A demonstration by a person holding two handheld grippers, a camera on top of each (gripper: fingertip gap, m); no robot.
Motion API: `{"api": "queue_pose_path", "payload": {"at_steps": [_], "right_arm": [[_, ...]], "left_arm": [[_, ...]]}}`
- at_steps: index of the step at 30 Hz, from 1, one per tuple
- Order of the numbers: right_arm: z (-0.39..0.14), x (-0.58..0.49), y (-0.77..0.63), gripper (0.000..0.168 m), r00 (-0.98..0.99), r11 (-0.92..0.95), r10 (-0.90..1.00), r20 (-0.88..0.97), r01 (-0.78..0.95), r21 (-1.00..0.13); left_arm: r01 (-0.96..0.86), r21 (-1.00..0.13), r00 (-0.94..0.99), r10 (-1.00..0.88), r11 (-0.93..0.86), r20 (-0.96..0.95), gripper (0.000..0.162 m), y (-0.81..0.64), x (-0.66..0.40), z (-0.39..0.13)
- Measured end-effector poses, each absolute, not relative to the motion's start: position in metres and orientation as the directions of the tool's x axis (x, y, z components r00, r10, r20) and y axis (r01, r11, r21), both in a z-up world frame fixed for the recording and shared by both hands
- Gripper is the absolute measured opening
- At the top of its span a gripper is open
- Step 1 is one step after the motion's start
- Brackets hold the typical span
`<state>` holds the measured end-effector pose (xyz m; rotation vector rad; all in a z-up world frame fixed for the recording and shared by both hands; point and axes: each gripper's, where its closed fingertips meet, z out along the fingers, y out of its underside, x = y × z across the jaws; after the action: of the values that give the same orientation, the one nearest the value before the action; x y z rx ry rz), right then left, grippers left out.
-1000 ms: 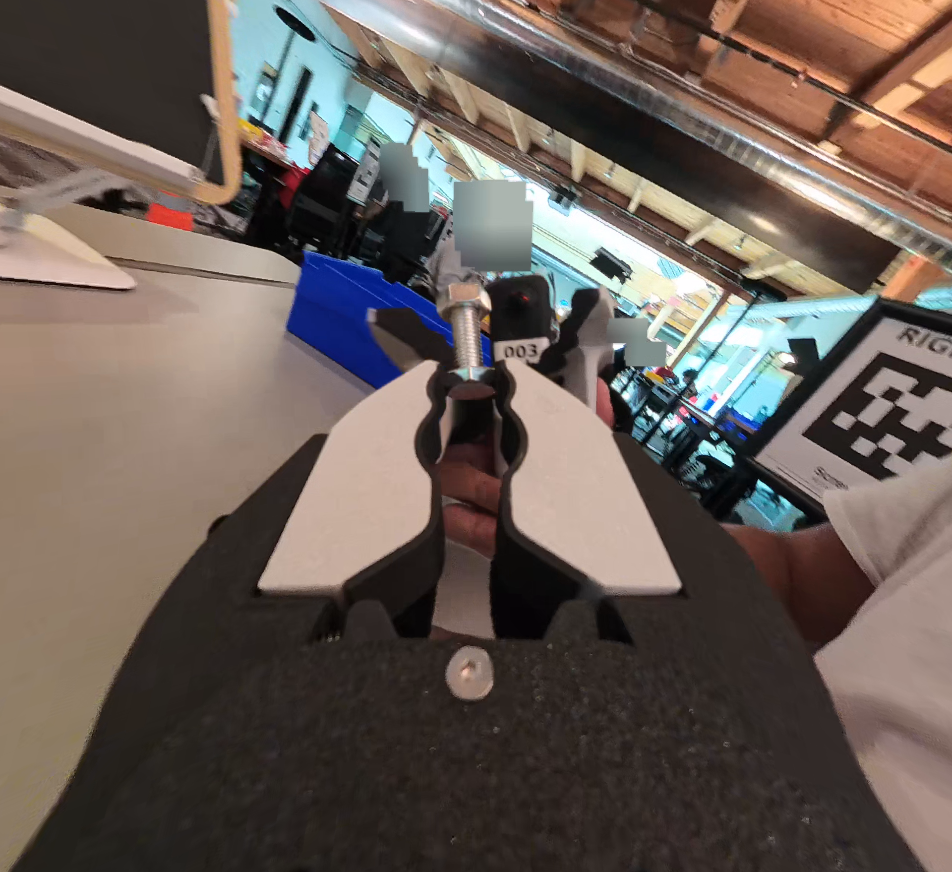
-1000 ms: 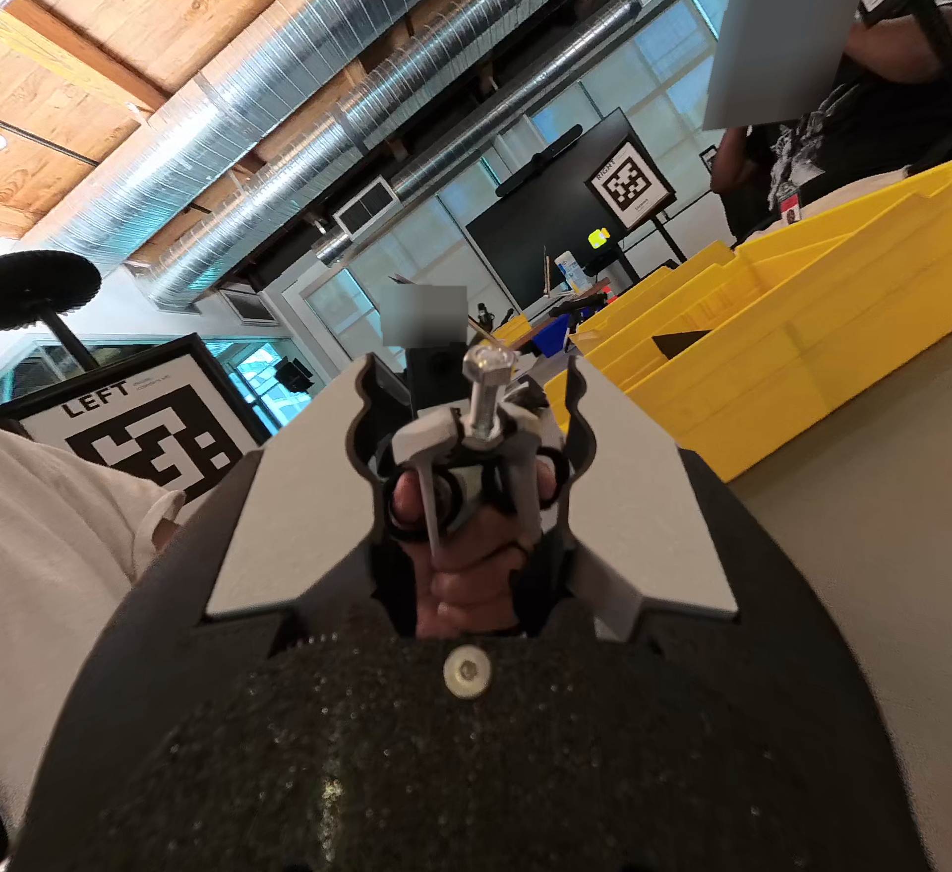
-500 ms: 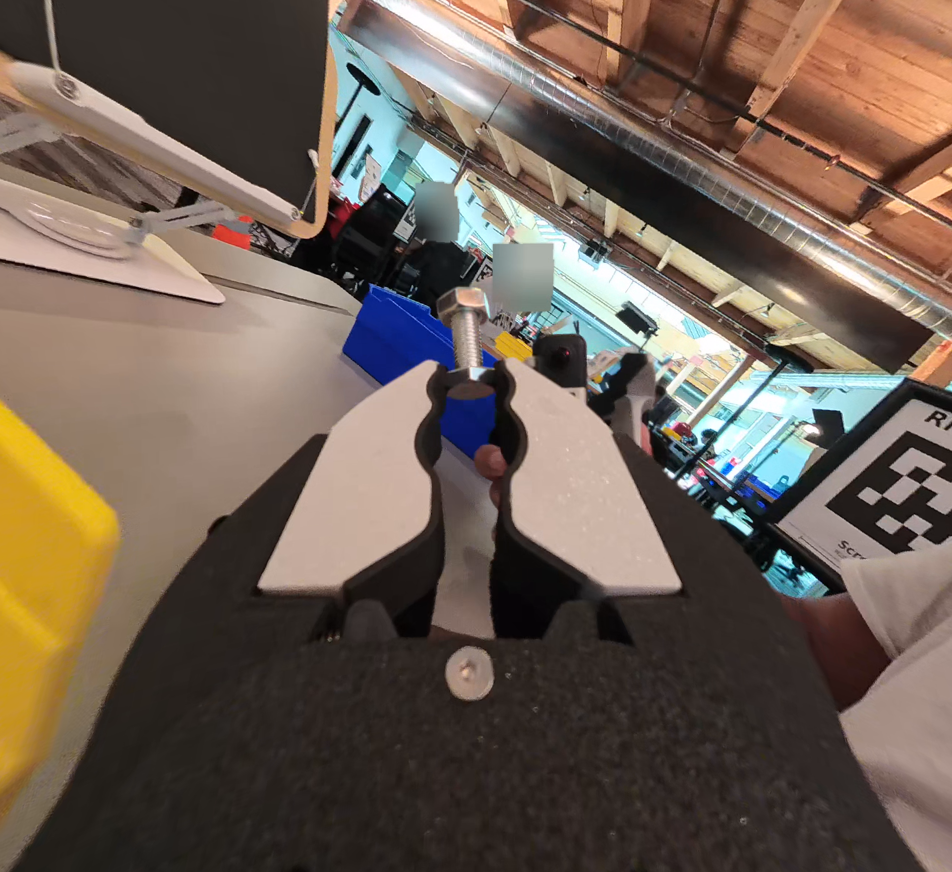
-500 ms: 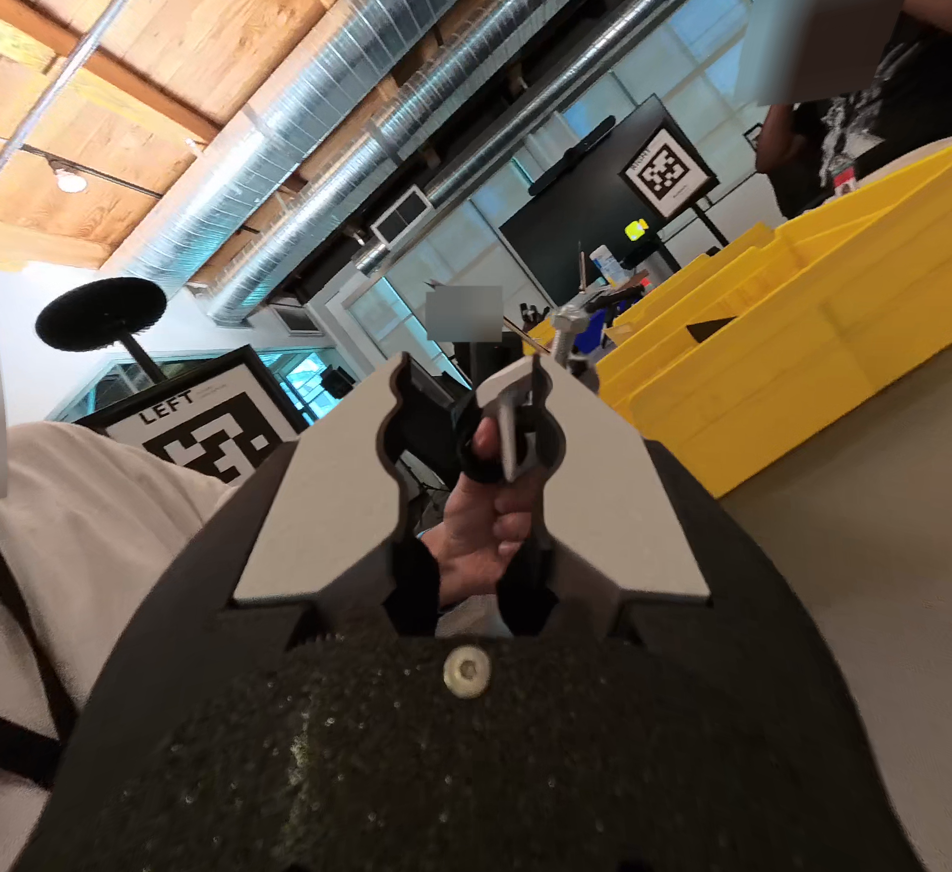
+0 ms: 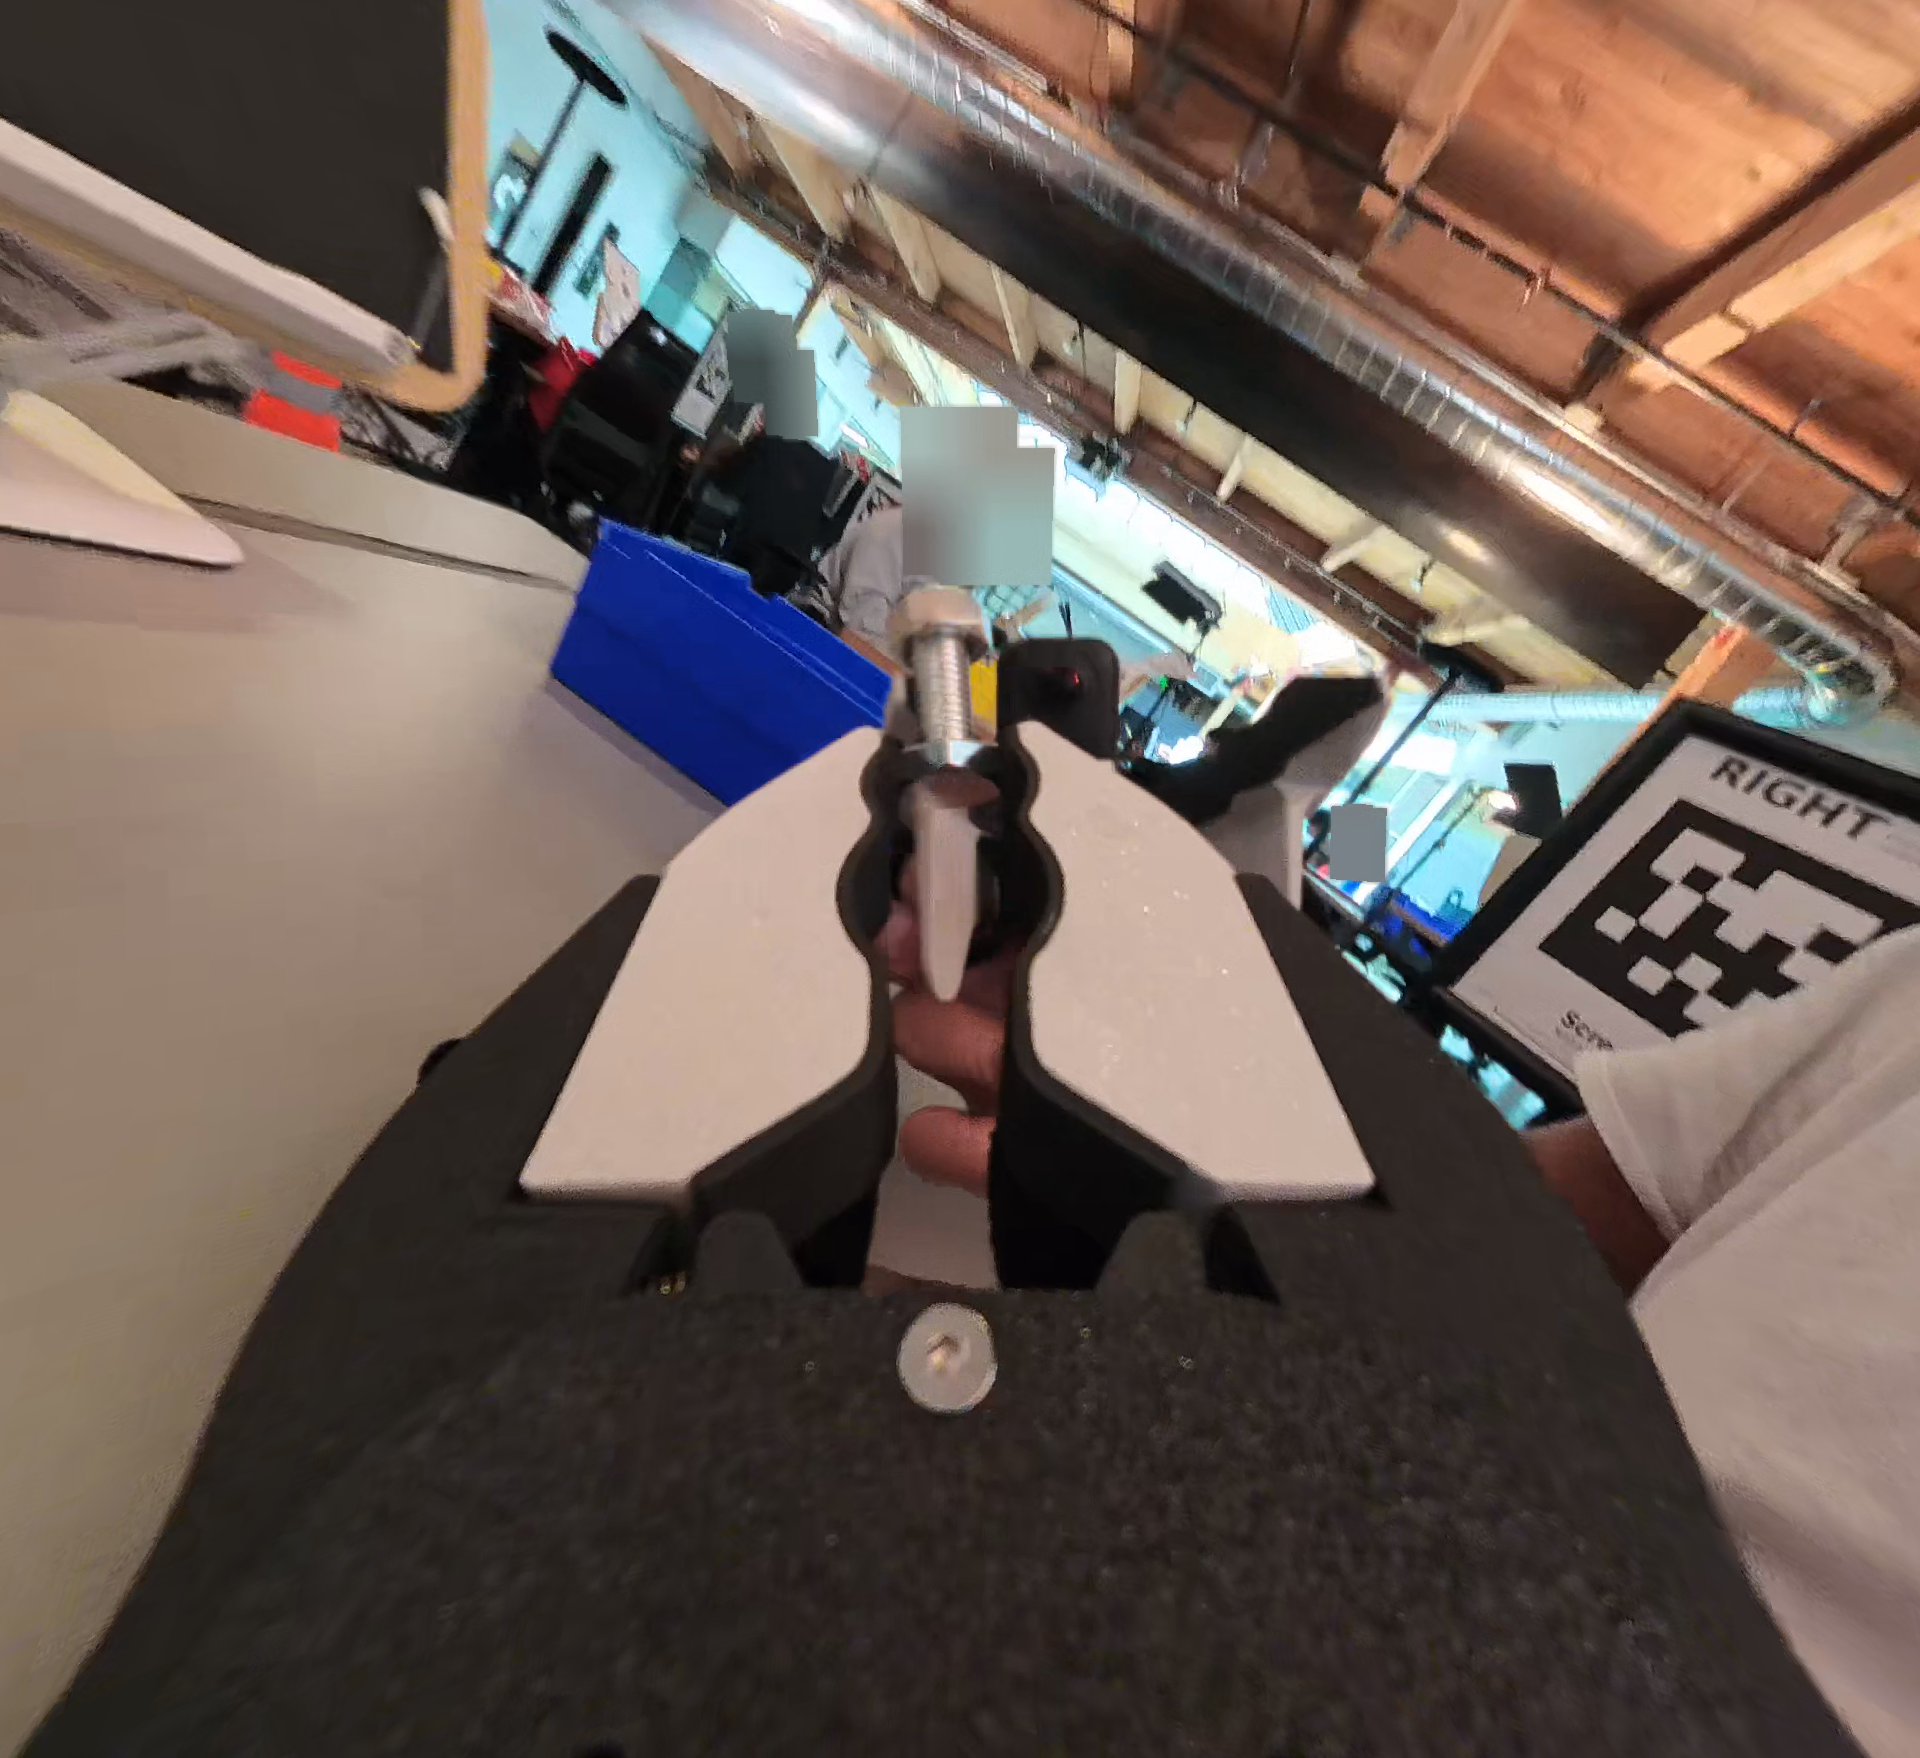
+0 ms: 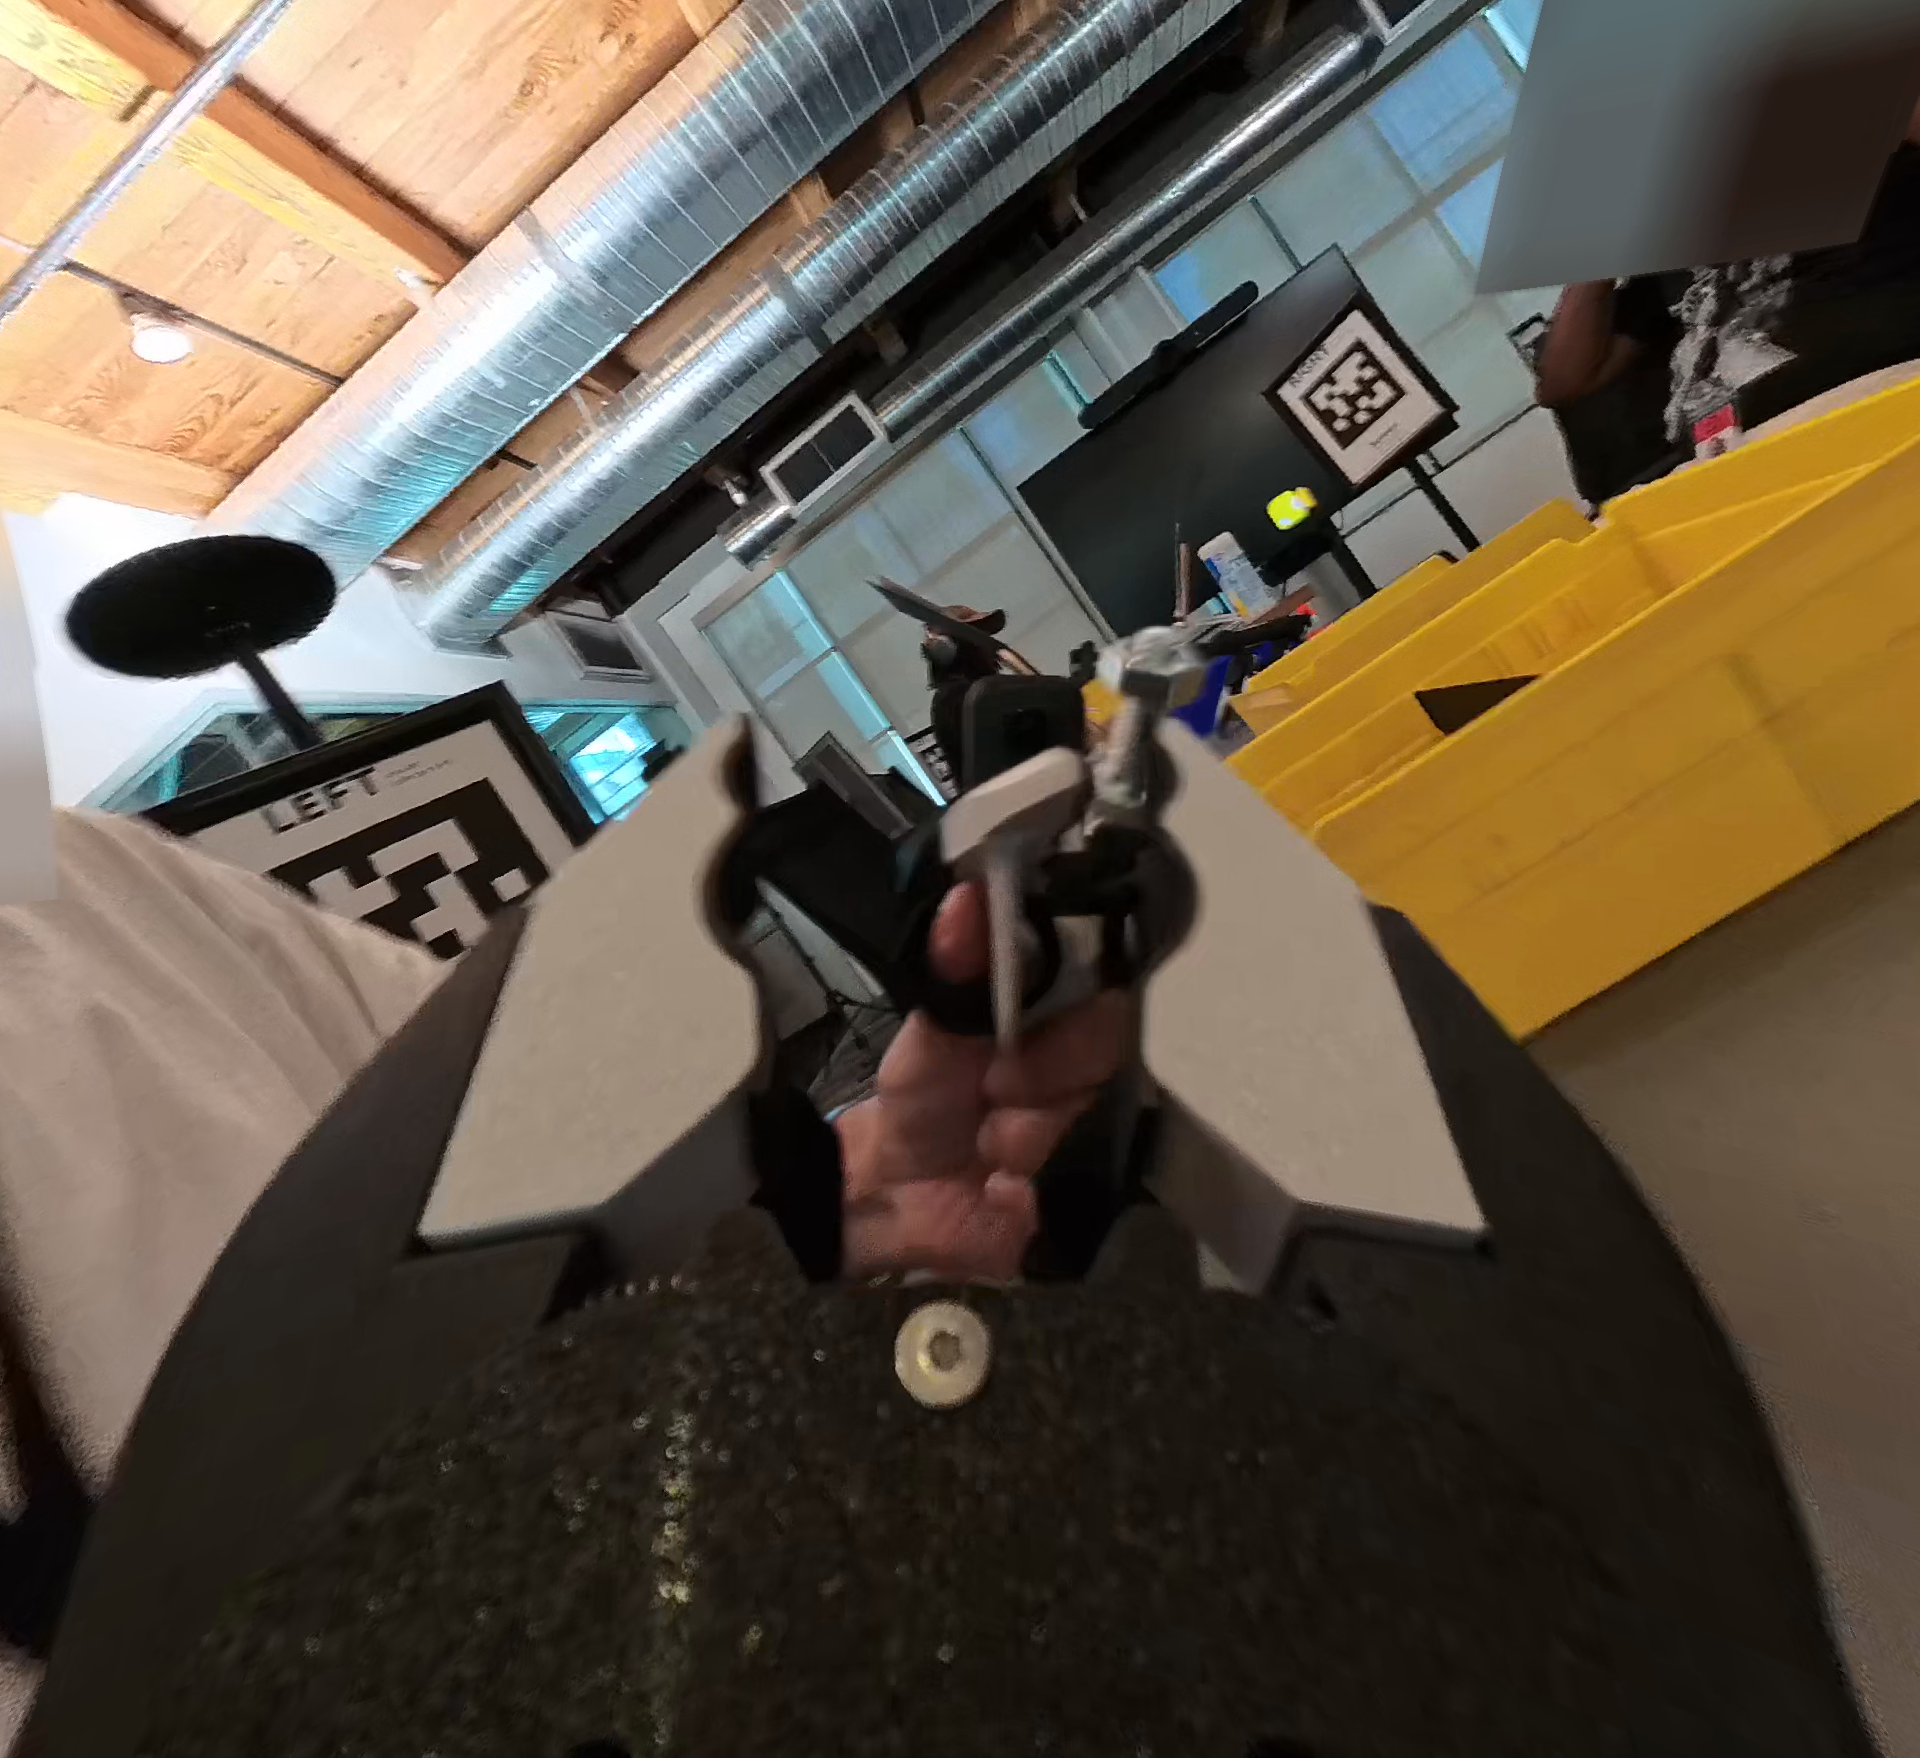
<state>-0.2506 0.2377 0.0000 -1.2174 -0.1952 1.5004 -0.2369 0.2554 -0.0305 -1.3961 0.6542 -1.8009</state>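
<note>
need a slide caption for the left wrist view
Left gripper shut on a bolt, blue bin behind it.

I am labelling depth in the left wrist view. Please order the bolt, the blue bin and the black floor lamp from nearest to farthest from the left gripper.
1. Bolt: clamped in the left gripper jaws.
2. Blue bin: on the table, ahead and left.
3. Black floor lamp: far back, upper left.
</note>
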Motion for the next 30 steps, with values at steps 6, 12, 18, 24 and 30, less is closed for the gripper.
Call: {"api": "queue_pose_path", "payload": {"at_steps": [6, 12, 18, 24, 30], "right_arm": [[0.005, -0.24, 0.239, 0.064, 0.189, -0.315, 0.814, -0.549, -0.65, -0.692], [-0.003, -0.241, 0.251, 0.086, 0.22, -0.307, 0.784, -0.58, -0.674, -0.672], [0.007, -0.247, 0.241, 0.088, 0.184, -0.297, 0.812, -0.554, -0.687, -0.663], [0.011, -0.232, 0.237, 0.063, 0.124, -0.334, 0.82, -0.559, -0.689, -0.643], [-0.006, -0.236, 0.25, 0.081, 0.17, -0.358, 0.774, -0.61, -0.676, -0.644]], "left_arm": [[0.288, -0.764, -0.031, -0.803, -0.578, 0.596, 0.018, 0.285, -0.256, -0.036], [0.177, -0.786, -0.154, -0.805, -0.593, 0.573, 0.018, 0.239, -0.226, -0.037], [0.175, -0.785, -0.169, -0.804, -0.594, 0.57, 0.018, 0.233, -0.22, -0.036], [0.285, -0.751, -0.053, -0.792, -0.595, 0.608, 0.018, 0.281, -0.253, -0.036], [0.227, -0.77, -0.119, -0.802, -0.596, 0.585, 0.017, 0.257, -0.238, -0.035]]}}
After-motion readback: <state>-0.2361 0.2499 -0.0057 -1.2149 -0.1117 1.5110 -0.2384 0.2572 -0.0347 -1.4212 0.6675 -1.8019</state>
